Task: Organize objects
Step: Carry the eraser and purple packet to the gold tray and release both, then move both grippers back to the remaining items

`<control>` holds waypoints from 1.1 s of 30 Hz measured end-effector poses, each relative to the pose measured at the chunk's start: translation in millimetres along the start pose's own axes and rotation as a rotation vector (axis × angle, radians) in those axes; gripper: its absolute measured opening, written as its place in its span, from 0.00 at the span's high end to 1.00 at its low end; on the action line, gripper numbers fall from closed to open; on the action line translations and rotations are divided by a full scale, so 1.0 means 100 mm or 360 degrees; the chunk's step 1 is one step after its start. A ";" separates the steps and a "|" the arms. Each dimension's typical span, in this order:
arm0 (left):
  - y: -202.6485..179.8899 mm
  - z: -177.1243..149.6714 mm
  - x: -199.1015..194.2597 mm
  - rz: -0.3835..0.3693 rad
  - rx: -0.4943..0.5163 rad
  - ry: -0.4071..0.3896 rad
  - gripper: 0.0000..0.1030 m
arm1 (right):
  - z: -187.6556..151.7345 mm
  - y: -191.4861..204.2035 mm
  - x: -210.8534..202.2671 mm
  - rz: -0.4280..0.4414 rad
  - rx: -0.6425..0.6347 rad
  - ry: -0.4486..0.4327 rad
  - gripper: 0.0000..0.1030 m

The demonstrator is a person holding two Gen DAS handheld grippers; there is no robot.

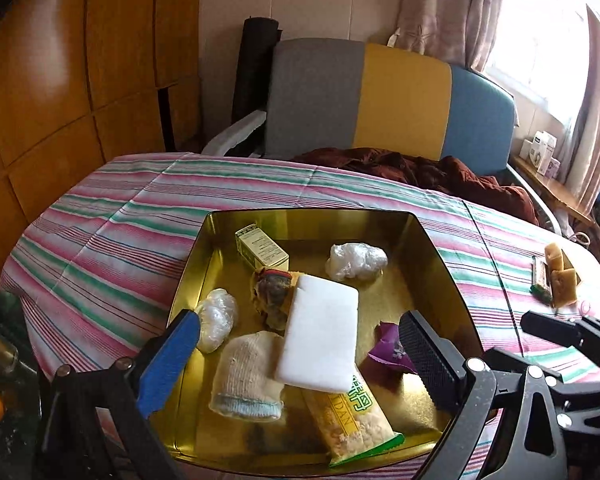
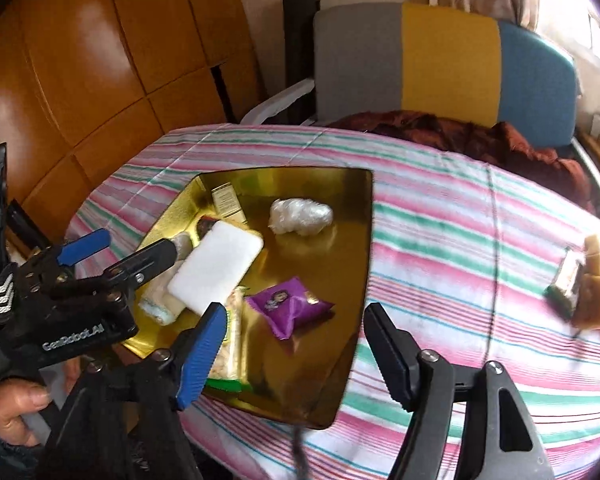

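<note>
A gold tin tray (image 1: 420, 248) (image 2: 356, 280) on the striped tablecloth (image 1: 100, 216) holds several things. A white foam block (image 1: 320, 336) (image 2: 216, 268) lies on top of a knitted sock (image 1: 244, 376) and a yellow snack packet (image 1: 352, 420). My left gripper (image 1: 300, 318) (image 2: 140, 240) stands open around the block without touching it. A purple packet (image 1: 392, 352) (image 2: 288, 304) lies flat in the tray just beyond my right gripper (image 2: 296, 310), which is open and empty. Also inside are a small box (image 1: 262, 246), a dark bundle (image 1: 274, 292) and two plastic wads (image 1: 356, 260) (image 1: 216, 316).
Brown blocks beside a dark packet (image 1: 556, 280) (image 2: 580, 284) lie on the cloth to the right. A grey, yellow and blue chair (image 1: 400, 104) with a brown cloth (image 1: 440, 172) stands behind the table. Wooden cabinets (image 1: 60, 80) are at the left. A hand (image 2: 16, 404) holds the left gripper.
</note>
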State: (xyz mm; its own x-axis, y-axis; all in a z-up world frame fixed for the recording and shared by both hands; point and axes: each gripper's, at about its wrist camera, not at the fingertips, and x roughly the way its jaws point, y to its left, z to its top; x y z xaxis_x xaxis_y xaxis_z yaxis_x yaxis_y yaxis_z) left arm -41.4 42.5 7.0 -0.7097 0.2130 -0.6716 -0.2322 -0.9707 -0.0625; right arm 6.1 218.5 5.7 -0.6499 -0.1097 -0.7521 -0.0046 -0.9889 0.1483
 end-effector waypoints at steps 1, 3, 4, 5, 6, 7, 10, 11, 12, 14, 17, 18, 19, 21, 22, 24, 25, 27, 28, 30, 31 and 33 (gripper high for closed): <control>-0.01 0.00 -0.01 -0.0004 0.0006 -0.0002 0.03 | 0.00 -0.01 0.00 -0.0005 0.0008 -0.0002 0.27; -0.04 -0.01 -0.03 -0.0020 0.0015 -0.0005 0.03 | -0.01 -0.07 -0.01 -0.0020 0.0034 -0.0006 0.26; -0.06 -0.01 -0.03 -0.0032 0.0021 -0.0003 0.03 | 0.00 -0.10 -0.01 -0.0036 0.0049 -0.0009 0.26; -0.08 -0.01 -0.03 -0.0044 0.0028 -0.0002 0.03 | -0.01 -0.13 -0.02 -0.0048 0.0059 -0.0010 0.26; -0.09 -0.02 -0.03 -0.0055 0.0034 0.0001 0.03 | -0.01 -0.16 -0.02 -0.0060 0.0071 -0.0010 0.26; -0.11 -0.02 -0.03 -0.0068 0.0037 0.0008 0.03 | 0.00 -0.19 -0.02 -0.0073 0.0083 -0.0008 0.26; -0.14 -0.02 0.00 -0.0103 0.0037 0.0033 0.03 | -0.01 -0.25 -0.03 -0.0124 0.0097 -0.0012 0.25; -0.14 -0.02 0.01 -0.0116 0.0032 0.0044 0.03 | -0.01 -0.27 -0.03 -0.0133 0.0102 -0.0014 0.25; -0.14 -0.03 0.02 -0.0134 0.0026 0.0054 0.03 | -0.02 -0.29 -0.03 -0.0141 0.0109 -0.0016 0.25; -0.15 -0.03 0.04 -0.0150 0.0019 0.0074 0.03 | -0.02 -0.33 -0.04 -0.0165 0.0118 -0.0018 0.25; -0.19 -0.04 0.02 -0.0161 0.0032 0.0068 0.03 | -0.04 -0.38 -0.04 -0.0193 0.0117 -0.0019 0.25; -0.20 -0.03 0.02 -0.0160 0.0040 0.0068 0.03 | -0.05 -0.40 -0.04 -0.0201 0.0120 -0.0019 0.25; -0.22 -0.03 0.02 -0.0162 0.0048 0.0067 0.03 | -0.06 -0.42 -0.04 -0.0207 0.0123 -0.0018 0.25; -0.25 -0.03 0.01 -0.0169 0.0063 0.0067 0.03 | -0.07 -0.46 -0.03 -0.0220 0.0135 -0.0012 0.25; -0.27 -0.04 0.01 -0.0175 0.0072 0.0068 0.03 | -0.08 -0.48 -0.03 -0.0229 0.0139 -0.0010 0.25; -0.31 -0.04 0.01 -0.0189 0.0091 0.0068 0.03 | -0.10 -0.54 -0.03 -0.0249 0.0155 -0.0001 0.25; -0.33 -0.04 0.00 -0.0197 0.0100 0.0068 0.03 | -0.12 -0.58 -0.03 -0.0260 0.0169 0.0003 0.25; -0.37 -0.04 0.00 -0.0226 0.0118 0.0068 0.03 | -0.15 -0.68 -0.04 -0.0282 0.0194 0.0014 0.25; -0.39 -0.04 0.00 -0.0242 0.0131 0.0069 0.03 | -0.16 -0.73 -0.04 -0.0295 0.0207 0.0021 0.25; -0.45 -0.03 -0.01 -0.0267 0.0160 0.0067 0.03 | -0.19 -0.83 -0.04 -0.0324 0.0232 0.0032 0.25; -0.50 -0.02 -0.01 -0.0281 0.0177 0.0064 0.03 | -0.20 -0.90 -0.05 -0.0333 0.0249 0.0037 0.25; -0.59 0.00 -0.01 -0.0316 0.0209 0.0066 0.03 | -0.23 -1.04 -0.07 -0.0338 0.0294 0.0057 0.25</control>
State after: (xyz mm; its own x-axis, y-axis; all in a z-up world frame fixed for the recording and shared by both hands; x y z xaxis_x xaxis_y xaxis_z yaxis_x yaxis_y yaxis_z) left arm -27.0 99.3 11.9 -0.6142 0.3906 -0.6857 -0.4507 -0.8869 -0.1015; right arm 28.7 319.8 -19.5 -0.5921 0.0914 -0.8007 -0.2786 -0.9555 0.0968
